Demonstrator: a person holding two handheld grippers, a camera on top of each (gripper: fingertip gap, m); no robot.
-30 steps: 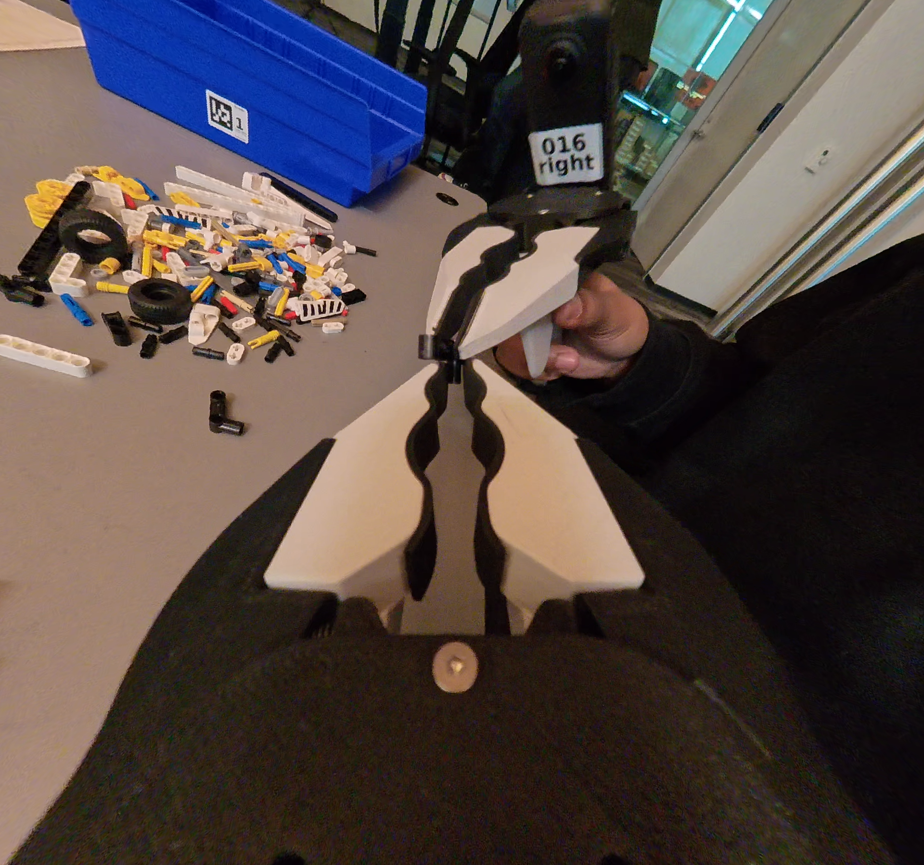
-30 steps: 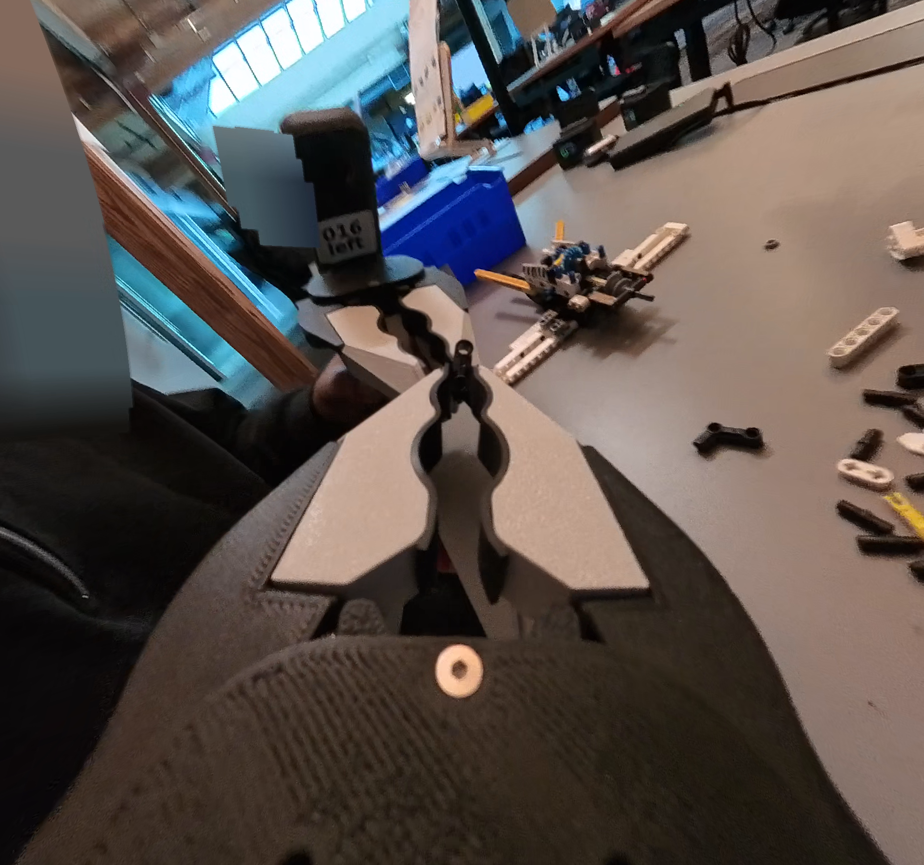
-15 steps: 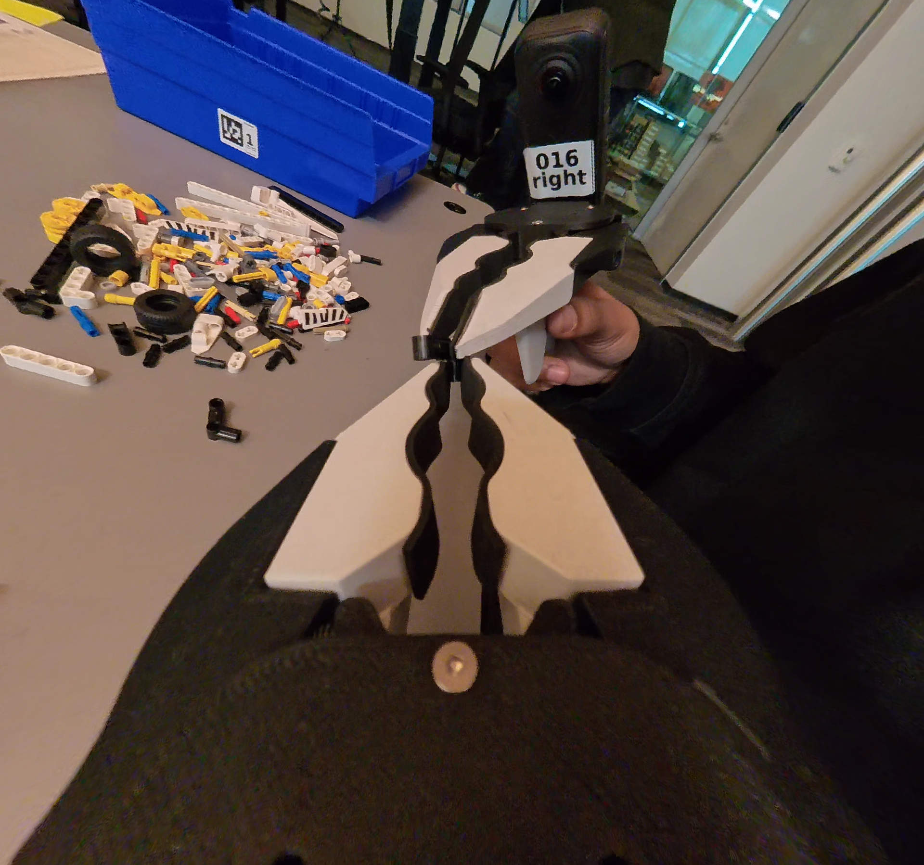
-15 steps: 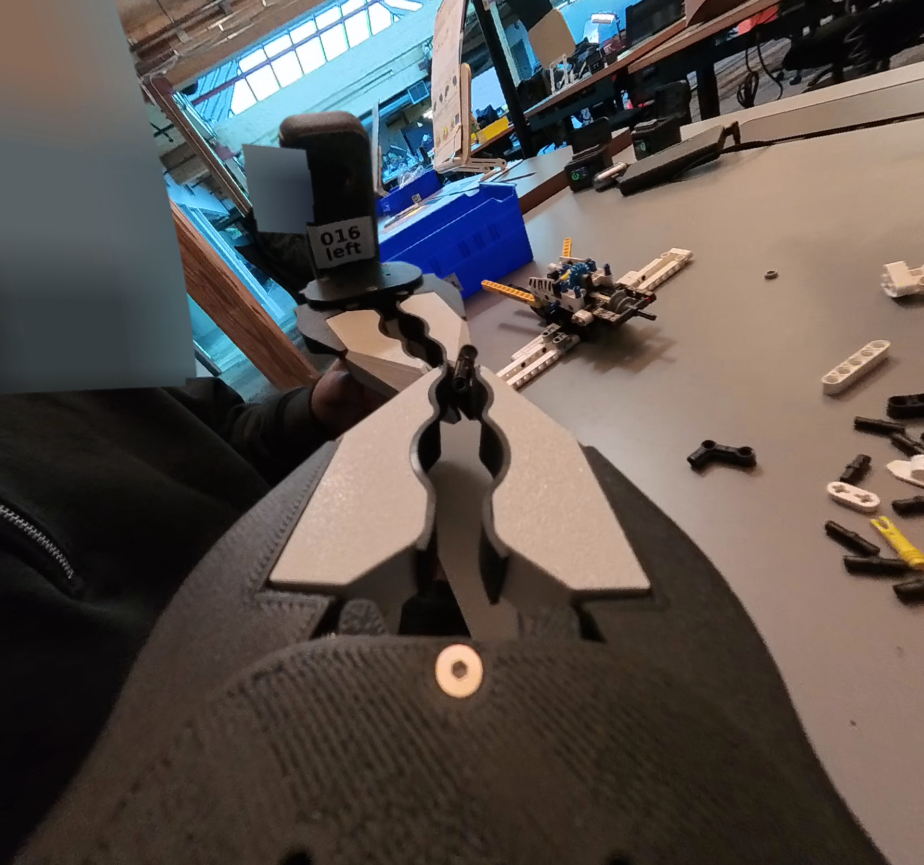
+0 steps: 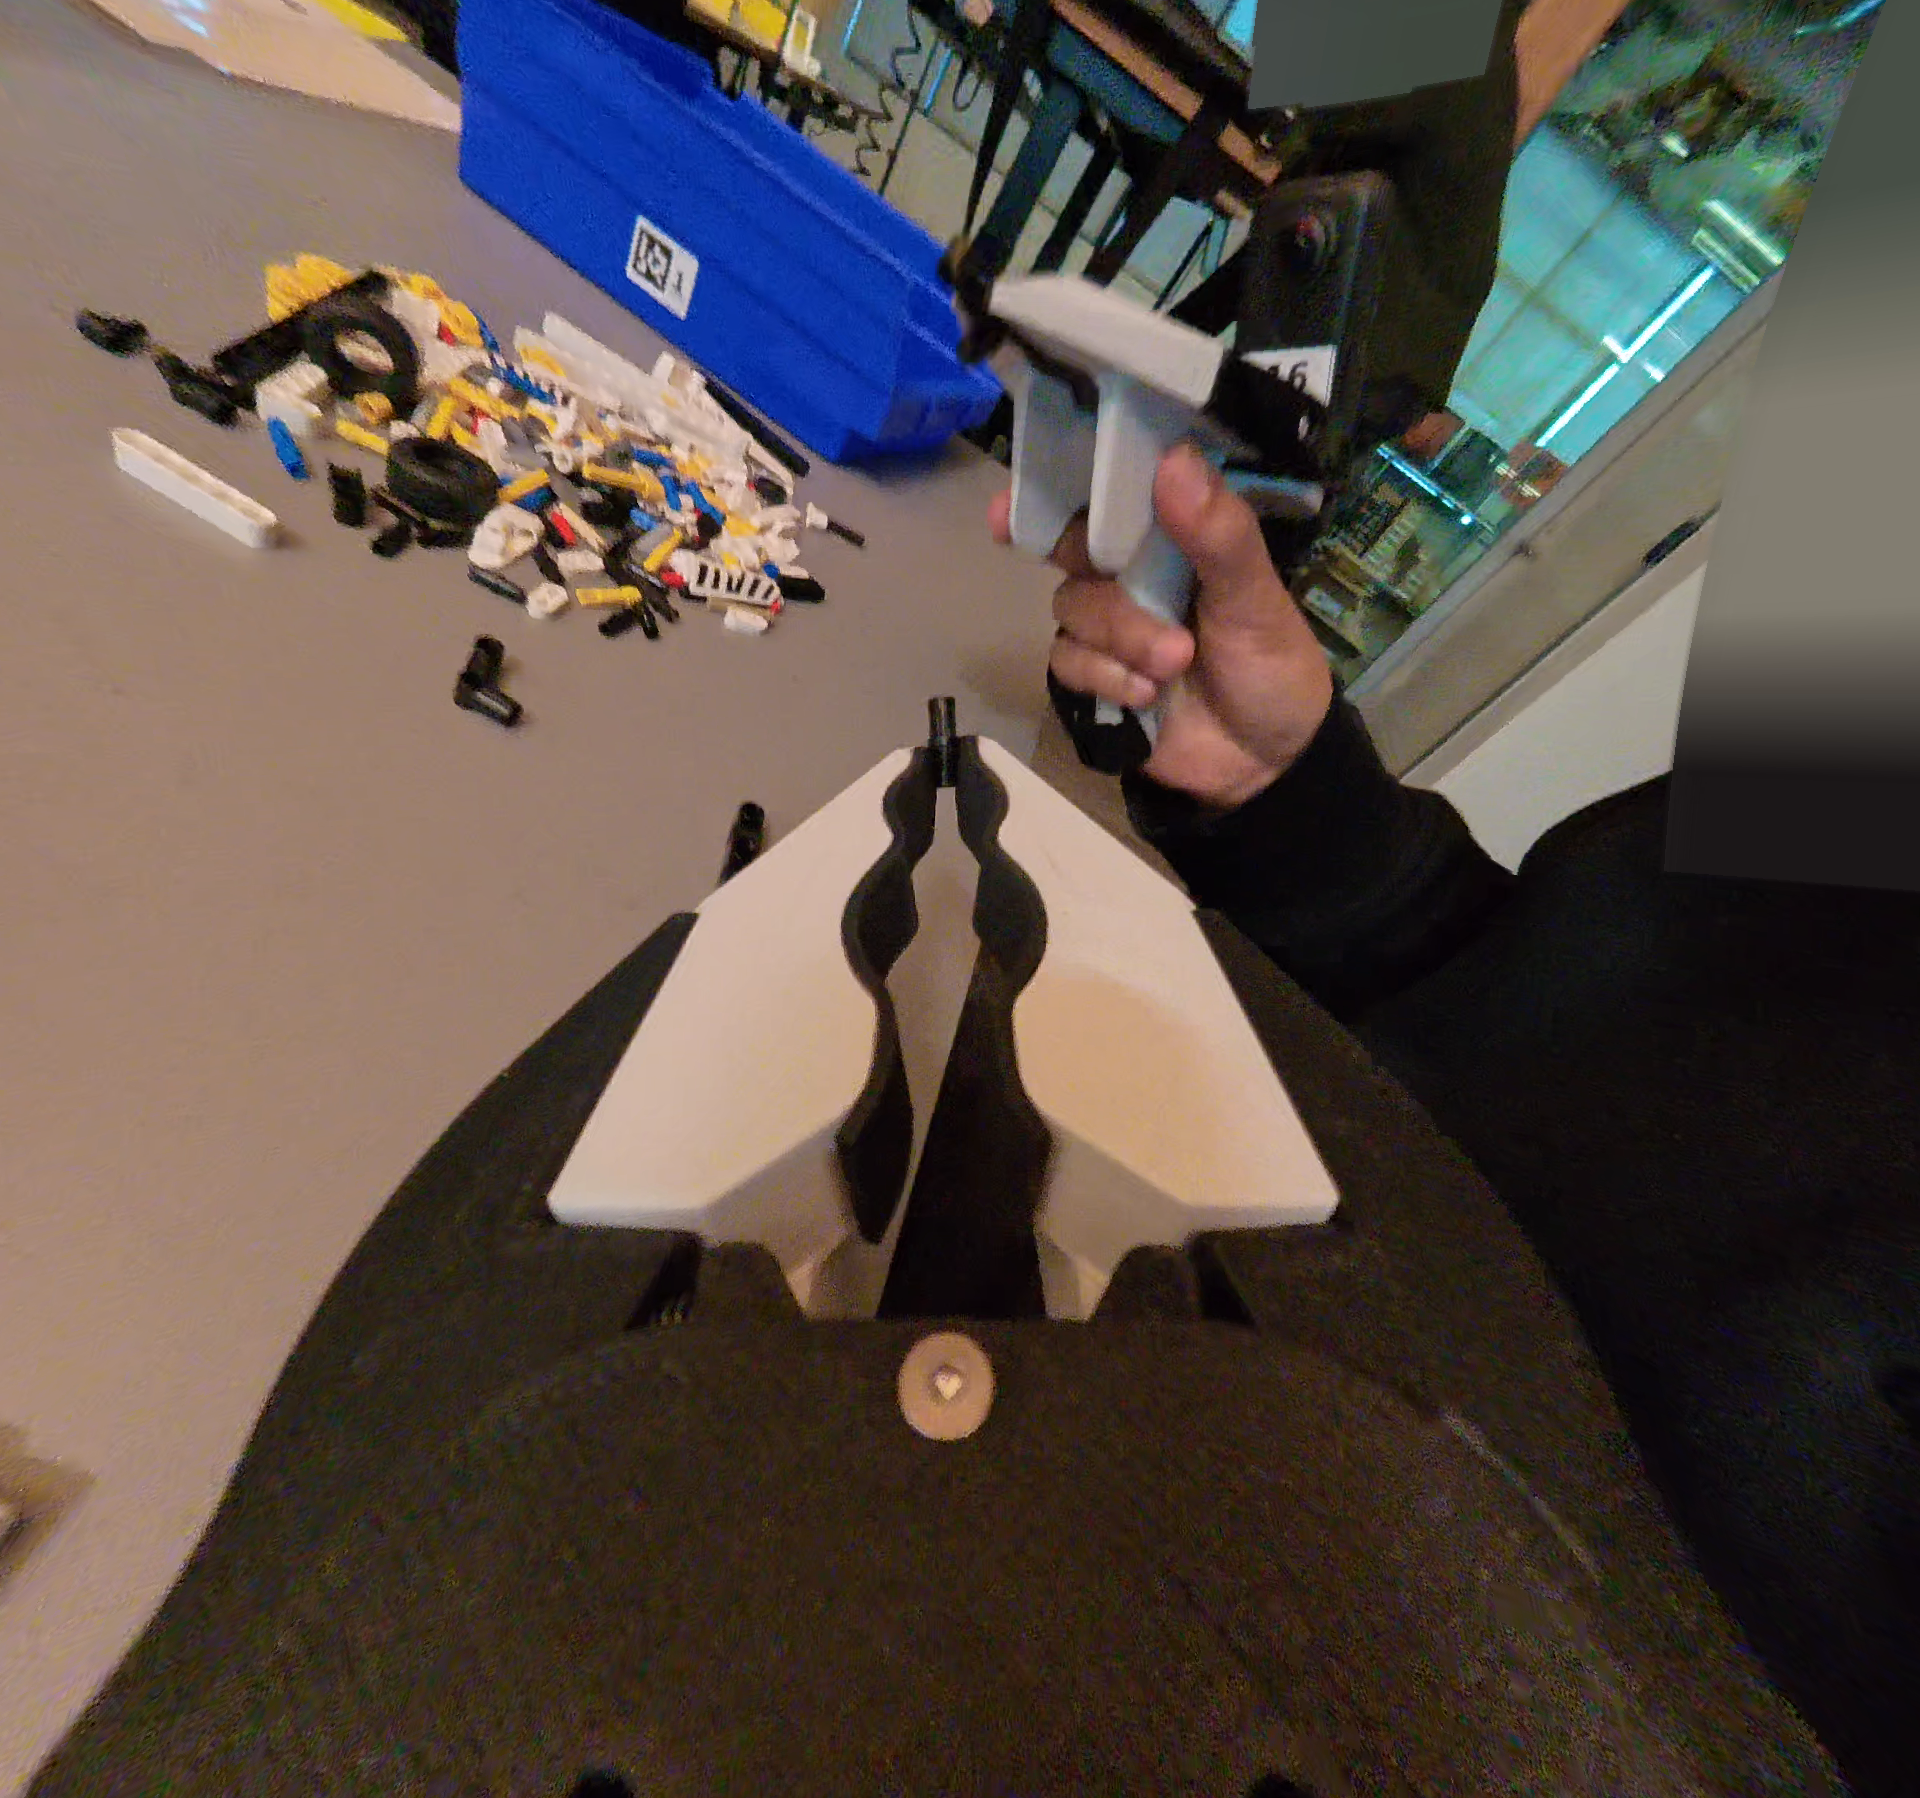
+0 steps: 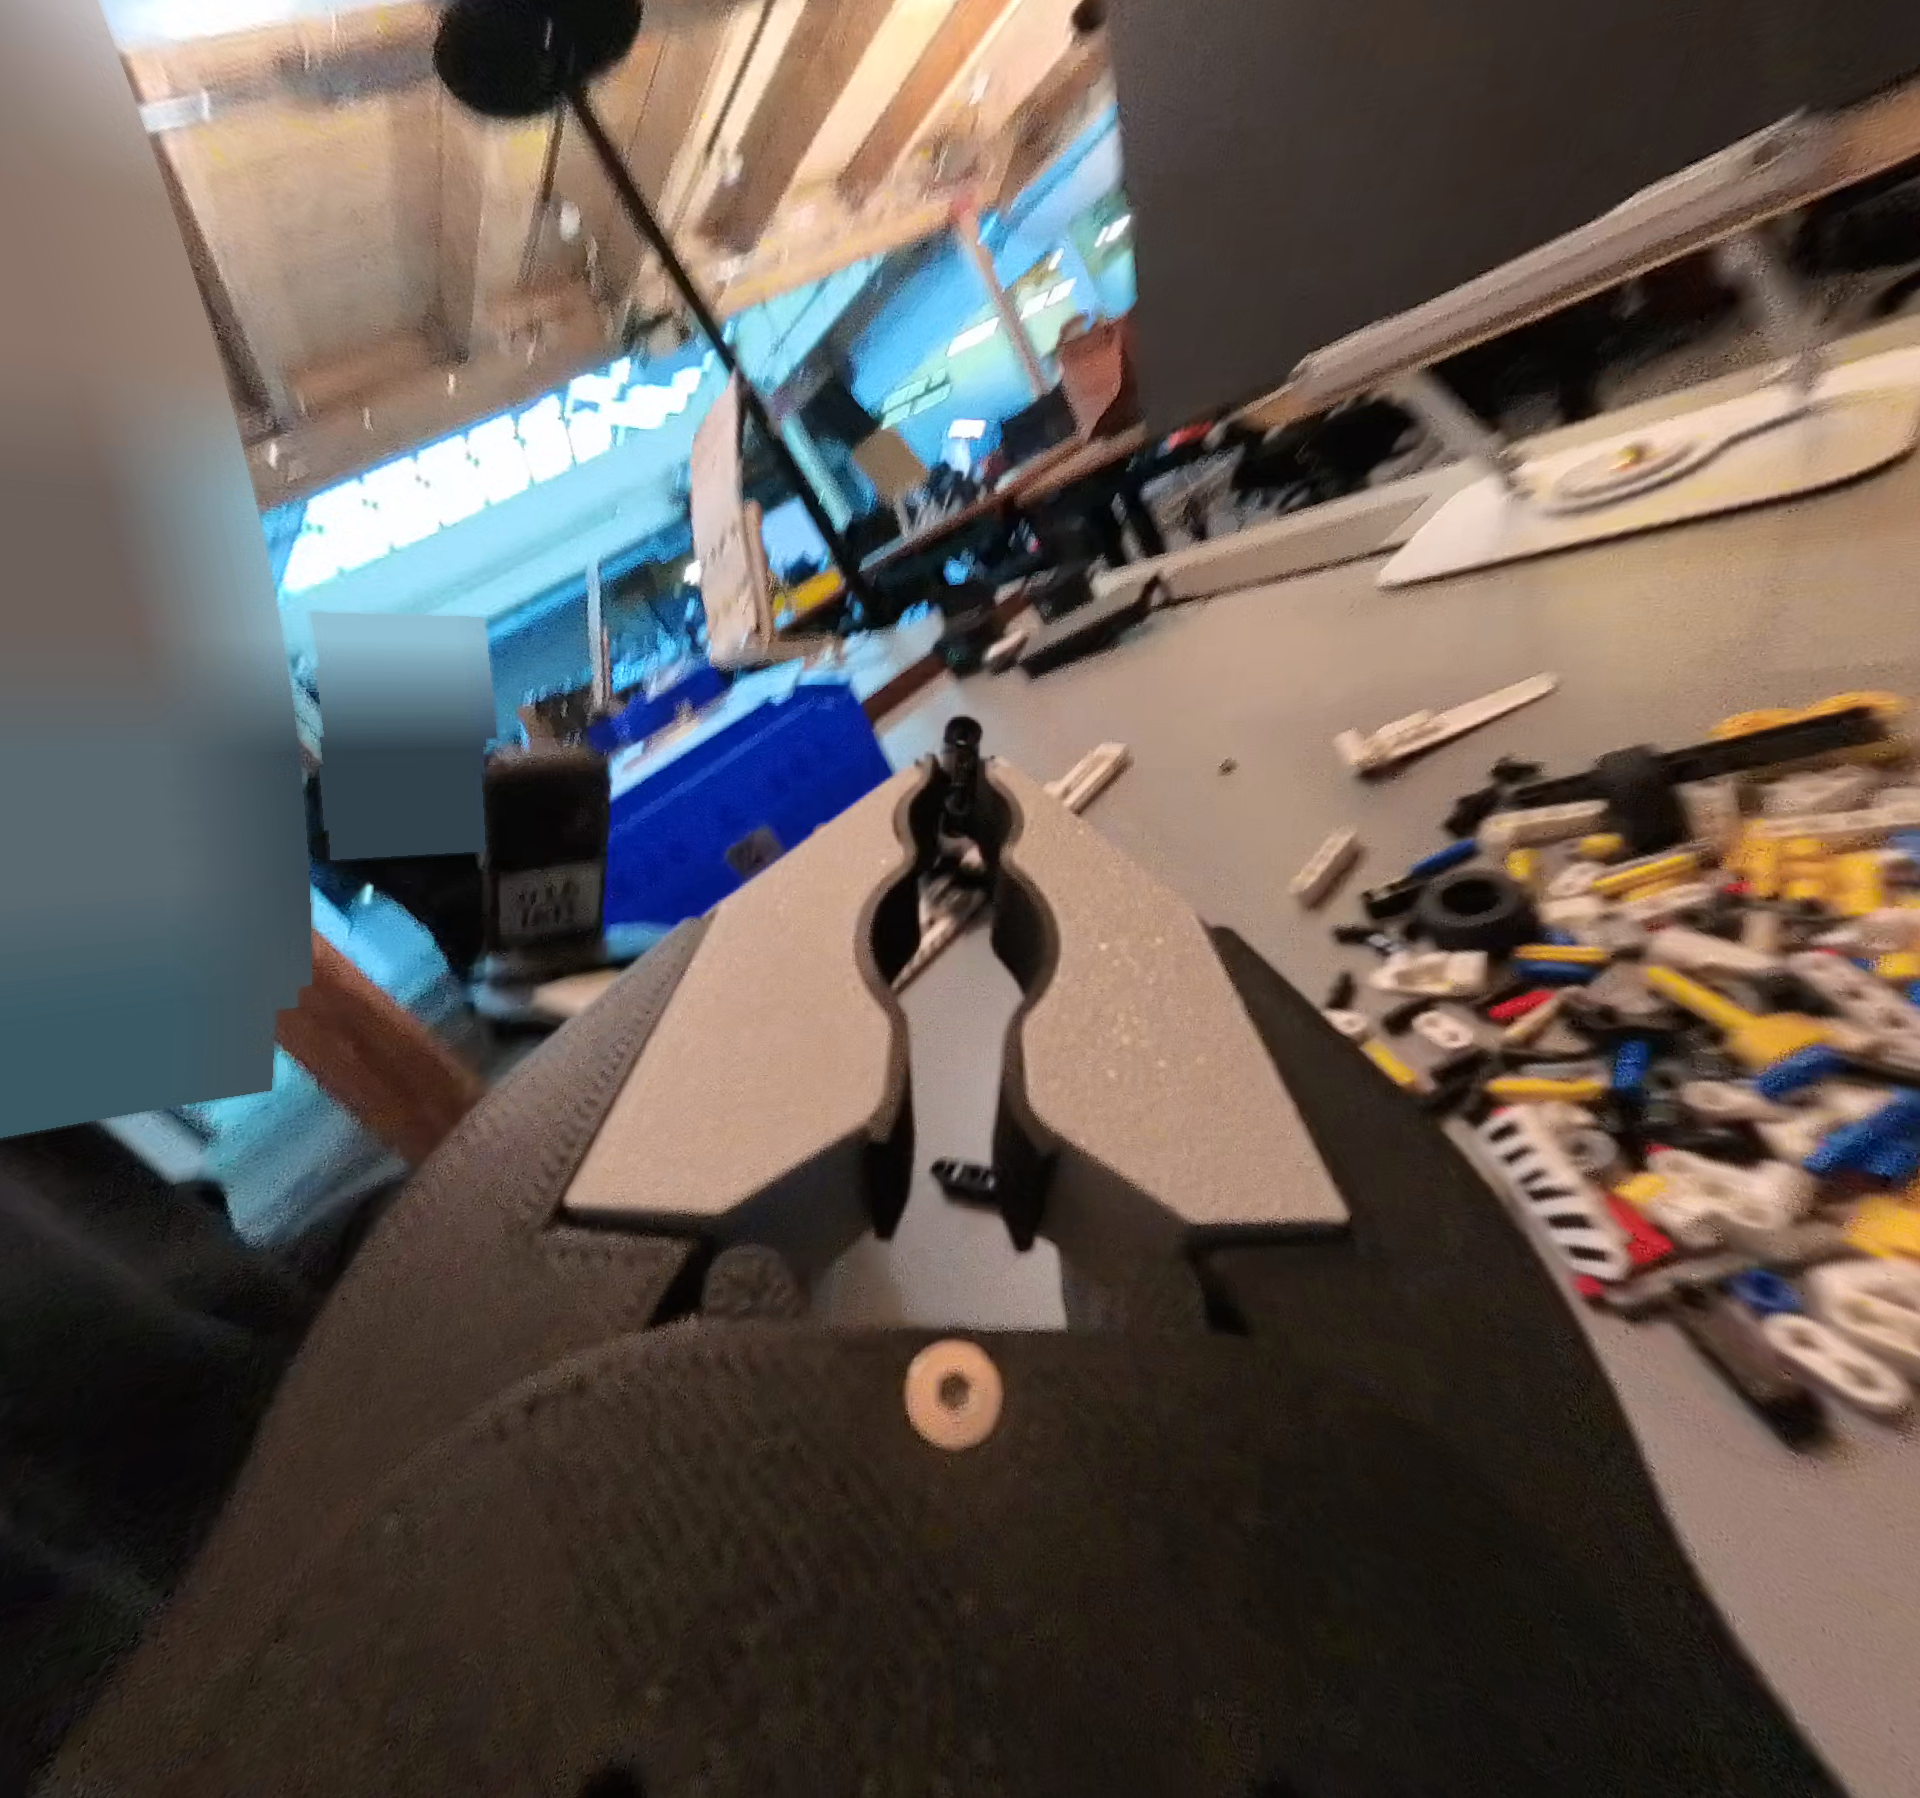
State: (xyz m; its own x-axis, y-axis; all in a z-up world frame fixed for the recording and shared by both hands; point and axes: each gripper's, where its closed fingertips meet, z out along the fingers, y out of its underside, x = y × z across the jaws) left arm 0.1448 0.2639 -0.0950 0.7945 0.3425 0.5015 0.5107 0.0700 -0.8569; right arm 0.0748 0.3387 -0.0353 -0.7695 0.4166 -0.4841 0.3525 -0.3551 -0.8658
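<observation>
Left wrist view: left claw (image 5: 943,761) pinches black pin (image 5: 941,730); right claw (image 6: 961,777) pinches another black pin (image 6: 960,746). Shallow tip grips risk slipping toward loose pile (image 5: 540,470), 10 o'clock.

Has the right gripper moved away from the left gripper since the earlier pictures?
Yes. In the left wrist view the right gripper is now raised and apart from the left gripper, its tip level with the blue bin; earlier their tips met.

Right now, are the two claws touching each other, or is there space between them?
Apart. The left wrist view shows the left claw low over the table while the right claw sits raised by the blue bin, with grey tabletop between them.
</observation>
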